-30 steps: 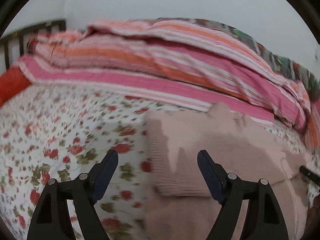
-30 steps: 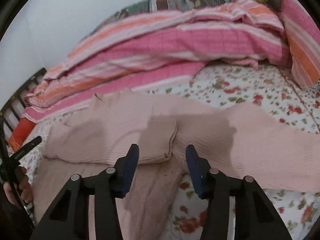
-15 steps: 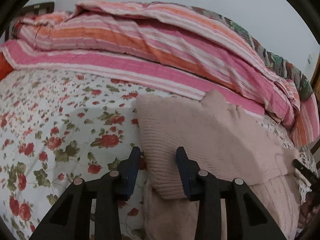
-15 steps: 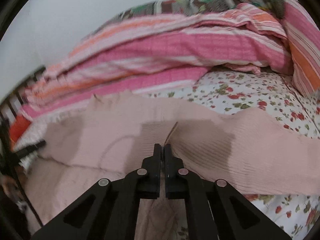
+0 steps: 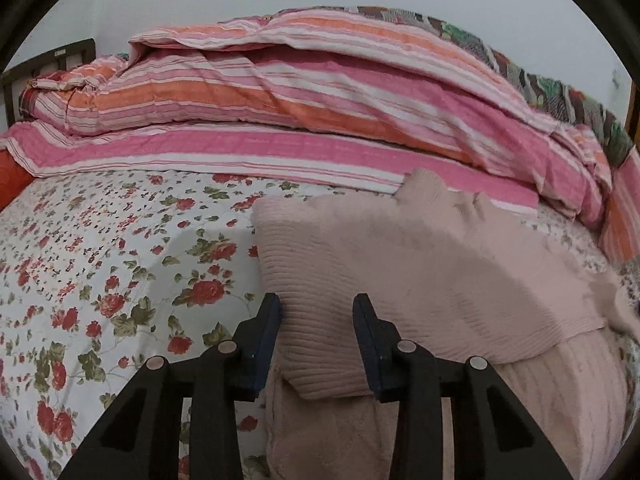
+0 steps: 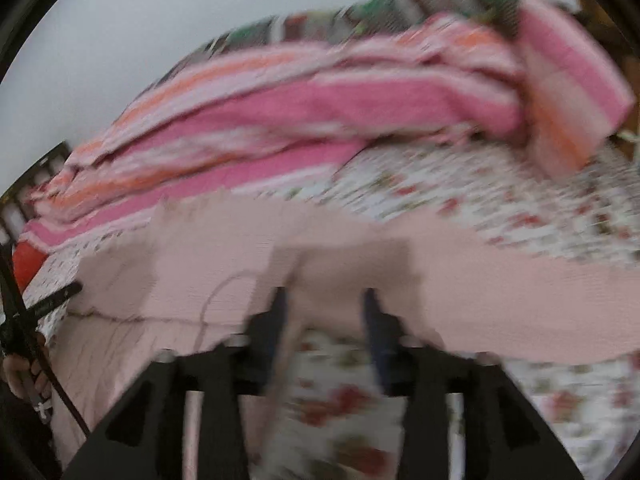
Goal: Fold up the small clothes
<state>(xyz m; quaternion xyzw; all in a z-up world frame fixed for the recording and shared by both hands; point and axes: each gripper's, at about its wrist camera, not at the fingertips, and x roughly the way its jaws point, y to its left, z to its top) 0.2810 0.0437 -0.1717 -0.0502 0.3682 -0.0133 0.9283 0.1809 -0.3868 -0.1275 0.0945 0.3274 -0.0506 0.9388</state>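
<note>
Floral bedsheet (image 5: 100,264) covers the bed, carrying a pale pink knitted sweater (image 5: 420,272) partly folded over itself. Left tool (image 5: 316,320) pinches the folded ribbed edge, the knit filling the gap between its pads. Right tool (image 6: 325,306), blurred, has just been opening; its jaws stand spread with sweater fabric between them, unclamped. Striped pink quilt (image 5: 304,112) lies heaped behind, against the wall.

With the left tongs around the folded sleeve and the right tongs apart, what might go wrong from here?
1. The left tongs straddle the sweater's thick folded cuff; a shallow bite may slip, or catch only one layer.
2. The right tongs have just been opening, and the view is blurred; cloth beside one finger may snag and undo the fold.
</note>
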